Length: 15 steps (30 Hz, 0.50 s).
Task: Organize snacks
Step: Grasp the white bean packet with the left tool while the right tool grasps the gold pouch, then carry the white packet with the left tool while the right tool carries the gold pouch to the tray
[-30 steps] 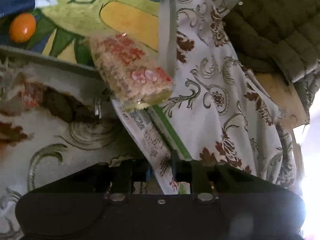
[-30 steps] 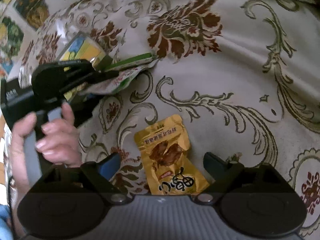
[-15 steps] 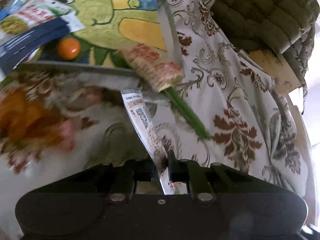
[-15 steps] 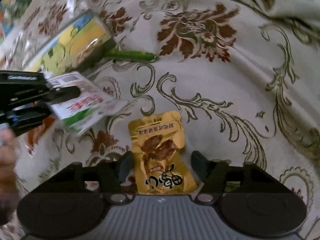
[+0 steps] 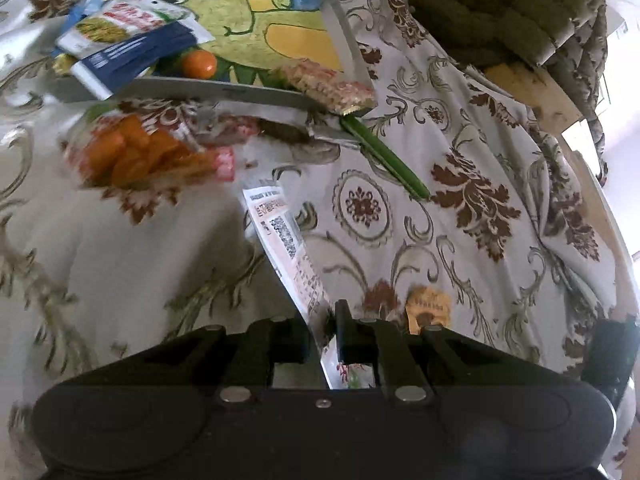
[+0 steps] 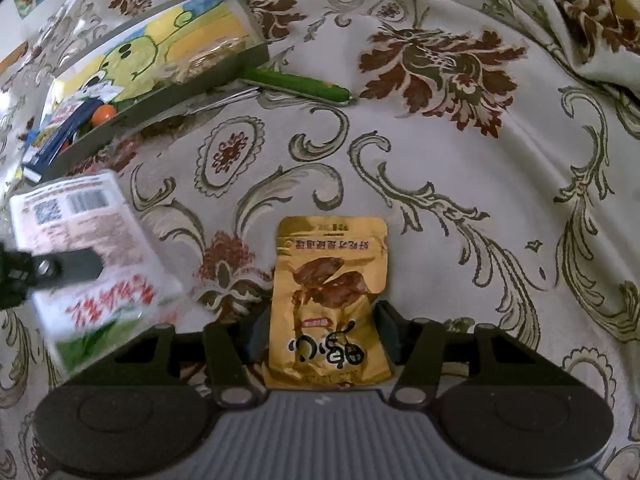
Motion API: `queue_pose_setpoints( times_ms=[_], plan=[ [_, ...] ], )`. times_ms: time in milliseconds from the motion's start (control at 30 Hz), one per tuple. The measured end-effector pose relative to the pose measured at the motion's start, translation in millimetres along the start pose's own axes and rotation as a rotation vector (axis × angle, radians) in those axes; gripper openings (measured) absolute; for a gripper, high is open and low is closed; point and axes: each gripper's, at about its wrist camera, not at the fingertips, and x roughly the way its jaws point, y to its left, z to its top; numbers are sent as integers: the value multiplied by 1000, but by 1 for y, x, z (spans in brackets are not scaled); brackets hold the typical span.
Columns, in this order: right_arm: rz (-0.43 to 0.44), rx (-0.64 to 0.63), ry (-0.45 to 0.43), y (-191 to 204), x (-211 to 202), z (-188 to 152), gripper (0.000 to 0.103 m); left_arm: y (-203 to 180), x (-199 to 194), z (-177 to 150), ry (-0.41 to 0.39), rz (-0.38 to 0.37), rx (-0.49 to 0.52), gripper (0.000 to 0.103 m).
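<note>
Right wrist view: my right gripper [image 6: 324, 320] has just been closing around the gold pouch [image 6: 330, 300] to lift it. My left gripper [image 5: 322, 332] pinches a white packet [image 5: 286, 256], carrying it toward the tray [image 5: 344, 36] ahead.

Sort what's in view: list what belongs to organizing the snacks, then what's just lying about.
Job:
- white snack packet, held by left gripper
- gold snack pouch, between right gripper fingers
- cartoon tray
- orange snack bag
- rice cracker bar

Lying about:
- floral tablecloth
- quilted jacket
- green stick
</note>
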Motion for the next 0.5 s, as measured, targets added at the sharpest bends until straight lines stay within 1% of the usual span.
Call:
queue_pose_setpoints(
  times_ms=[67, 167, 333, 500],
  plan=[
    [17, 1, -6, 3, -4, -1, 55, 2, -10, -8, -10, 8, 2, 11],
    [88, 42, -28, 3, -16, -1, 53, 5, -28, -19, -26, 27, 24, 10],
    [178, 114, -57, -4, -31, 1, 53, 13, -58, -37, -57, 73, 65, 8],
    [264, 120, -100, 6, -48, 2, 53, 26, -81, -49, -94, 100, 47, 8]
  ],
)
